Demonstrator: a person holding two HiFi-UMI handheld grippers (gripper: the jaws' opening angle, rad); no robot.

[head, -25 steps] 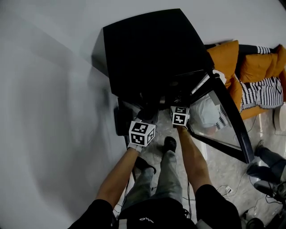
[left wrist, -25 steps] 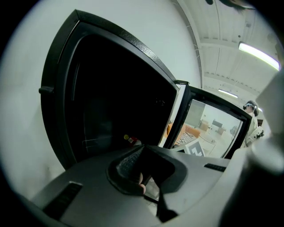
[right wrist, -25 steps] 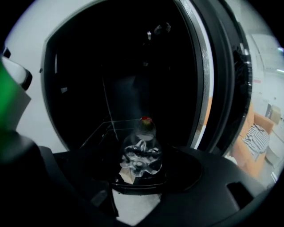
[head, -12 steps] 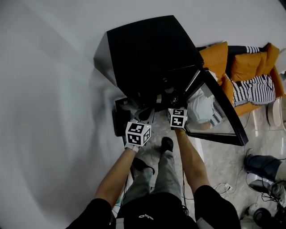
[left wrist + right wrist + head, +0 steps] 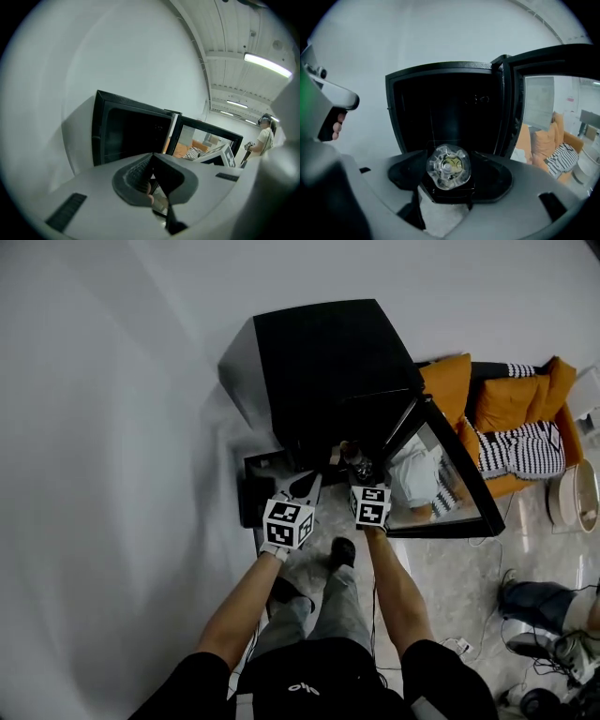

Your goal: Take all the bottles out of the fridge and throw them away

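Observation:
The black fridge (image 5: 328,362) stands against the white wall with its glass door (image 5: 441,488) swung open to the right. My right gripper (image 5: 359,470) is shut on a clear plastic bottle (image 5: 356,462), held just outside the fridge opening. In the right gripper view the bottle's (image 5: 448,167) ribbed base faces the camera between the jaws of the right gripper (image 5: 449,176), with the dark fridge interior (image 5: 450,110) behind it. My left gripper (image 5: 302,488) hovers to the left of the bottle. In its own view the left gripper (image 5: 152,157) has its jaws together with nothing between them.
A black box-like thing (image 5: 253,488) sits on the floor left of the fridge. An orange sofa (image 5: 506,399) with striped cushions stands behind the door. Another person's legs (image 5: 539,601) show at lower right, and a round tub (image 5: 572,493) at the right edge.
Both grippers have drawn back and risen from the fridge opening. The bottle in the right gripper now shows in front of the fridge.

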